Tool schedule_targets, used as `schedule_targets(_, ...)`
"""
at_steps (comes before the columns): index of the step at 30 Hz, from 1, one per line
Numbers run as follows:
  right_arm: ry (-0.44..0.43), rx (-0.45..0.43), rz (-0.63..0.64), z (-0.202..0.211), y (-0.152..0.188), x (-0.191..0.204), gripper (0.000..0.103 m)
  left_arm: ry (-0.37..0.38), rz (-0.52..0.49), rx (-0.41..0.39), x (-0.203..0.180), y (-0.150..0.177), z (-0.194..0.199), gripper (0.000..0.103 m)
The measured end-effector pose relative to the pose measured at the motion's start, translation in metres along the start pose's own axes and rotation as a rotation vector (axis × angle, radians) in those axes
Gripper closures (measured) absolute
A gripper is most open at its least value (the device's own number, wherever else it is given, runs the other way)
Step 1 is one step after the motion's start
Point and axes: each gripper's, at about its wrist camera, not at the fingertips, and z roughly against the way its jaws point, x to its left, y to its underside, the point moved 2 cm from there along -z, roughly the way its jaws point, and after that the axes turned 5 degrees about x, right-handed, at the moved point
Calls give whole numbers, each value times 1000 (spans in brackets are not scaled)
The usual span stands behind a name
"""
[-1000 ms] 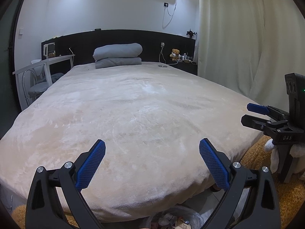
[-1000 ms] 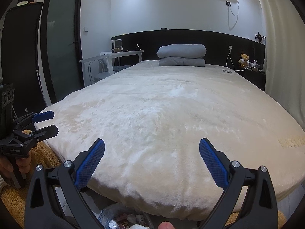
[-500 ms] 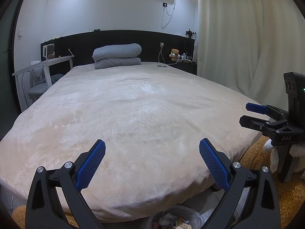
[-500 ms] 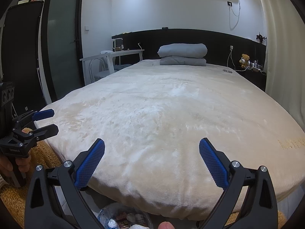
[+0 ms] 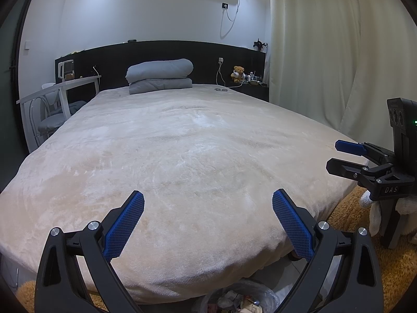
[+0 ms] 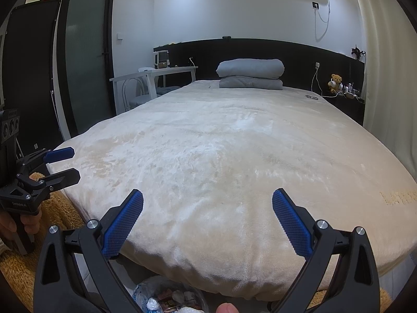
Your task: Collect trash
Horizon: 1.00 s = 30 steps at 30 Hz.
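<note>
Left gripper (image 5: 208,224) spread wide, empty, lower centre over beige blanket (image 5: 182,156). Right gripper (image 6: 207,223) likewise splayed, empty. Trash bag (image 5: 239,297) bottom edge, below bed foot.

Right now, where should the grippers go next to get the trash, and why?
Probably tip both down toward the trash bag on the floor at the foot of the bed. The left gripper and right gripper are open and hold nothing, and the blanket shows no litter; the wrappers lie low, at the bottom edge of both views.
</note>
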Motion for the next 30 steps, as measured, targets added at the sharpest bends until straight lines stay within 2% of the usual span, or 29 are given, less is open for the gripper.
schedule_targets(30, 1, 3, 3, -1, 0, 0, 5, -11, 4, 10, 2, 1, -3, 6)
